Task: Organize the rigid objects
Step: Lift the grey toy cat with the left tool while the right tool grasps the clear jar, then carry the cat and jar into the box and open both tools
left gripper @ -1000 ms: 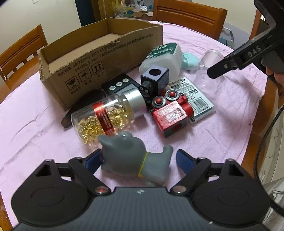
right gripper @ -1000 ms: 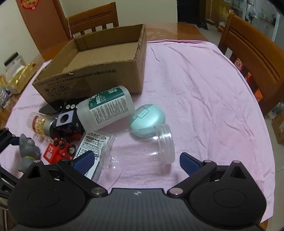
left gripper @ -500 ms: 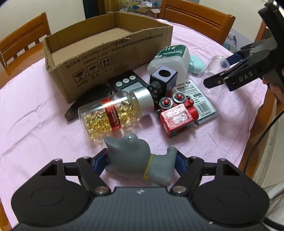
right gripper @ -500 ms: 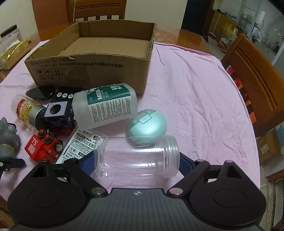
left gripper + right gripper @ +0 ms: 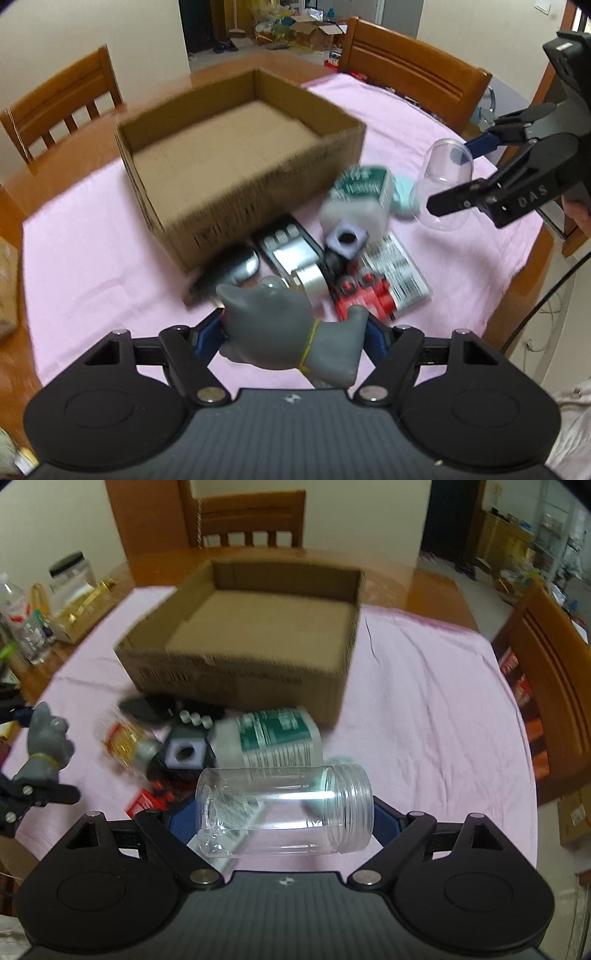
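Both tongs gripping, L tongs clamp grey cat toy, R tongs clamp clear jar

The left gripper points steeply down toward the table. Its two blue pads press on a grey toy cat, one pad on each side, so the toy is clamped between them and hangs above the cloth. The right gripper is also tilted down. Its jaws stand wide and grip a clear plastic jar by its two ends, the jar lying across. In the left wrist view the right gripper shows at the far right, and part of a hand is seen behind it.
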Demonstrator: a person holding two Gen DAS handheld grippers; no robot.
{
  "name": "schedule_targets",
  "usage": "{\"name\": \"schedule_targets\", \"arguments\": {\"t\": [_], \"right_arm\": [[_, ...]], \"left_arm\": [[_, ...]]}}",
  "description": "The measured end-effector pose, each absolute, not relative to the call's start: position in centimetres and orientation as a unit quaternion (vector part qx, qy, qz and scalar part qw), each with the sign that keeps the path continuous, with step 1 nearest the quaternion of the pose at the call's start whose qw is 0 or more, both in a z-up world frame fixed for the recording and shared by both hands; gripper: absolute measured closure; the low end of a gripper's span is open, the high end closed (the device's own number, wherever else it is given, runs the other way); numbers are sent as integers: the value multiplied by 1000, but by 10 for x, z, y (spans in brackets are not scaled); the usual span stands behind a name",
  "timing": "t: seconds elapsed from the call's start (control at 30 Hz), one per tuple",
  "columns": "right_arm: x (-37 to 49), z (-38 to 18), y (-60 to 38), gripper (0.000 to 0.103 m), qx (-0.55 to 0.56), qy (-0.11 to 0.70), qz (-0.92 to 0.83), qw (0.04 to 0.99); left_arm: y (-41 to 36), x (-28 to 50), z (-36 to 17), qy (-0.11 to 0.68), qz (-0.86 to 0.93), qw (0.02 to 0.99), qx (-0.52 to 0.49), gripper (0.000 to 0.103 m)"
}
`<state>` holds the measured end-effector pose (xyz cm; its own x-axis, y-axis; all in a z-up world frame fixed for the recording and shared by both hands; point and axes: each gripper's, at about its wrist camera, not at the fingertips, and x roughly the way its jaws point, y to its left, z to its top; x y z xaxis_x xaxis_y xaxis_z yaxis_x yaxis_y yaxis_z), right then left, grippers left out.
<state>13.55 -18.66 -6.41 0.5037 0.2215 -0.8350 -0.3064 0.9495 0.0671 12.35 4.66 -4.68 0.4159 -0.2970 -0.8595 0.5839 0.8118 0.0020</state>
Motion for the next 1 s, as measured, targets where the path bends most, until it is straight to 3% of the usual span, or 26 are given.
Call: {"name": "schedule_targets", "arguments": {"t": [0.43,0.83,0.93,1.0], "right_arm": [[198,-10,-170,10,-43,426,179,886],[260,-7,-162,10,-63,407,224,883],[268,-9,-162,10,-66,407,225,883],[273,-13,-162,10,-67,410,223,882]], "left_arm": [[36,219,-4,428,-232,861,149,29],[24,303,-10,432,-159,880,117,28],[23,322,-19,429,-141,886,109,25],[24,332,-24,430,-121,889,106,16]]}}
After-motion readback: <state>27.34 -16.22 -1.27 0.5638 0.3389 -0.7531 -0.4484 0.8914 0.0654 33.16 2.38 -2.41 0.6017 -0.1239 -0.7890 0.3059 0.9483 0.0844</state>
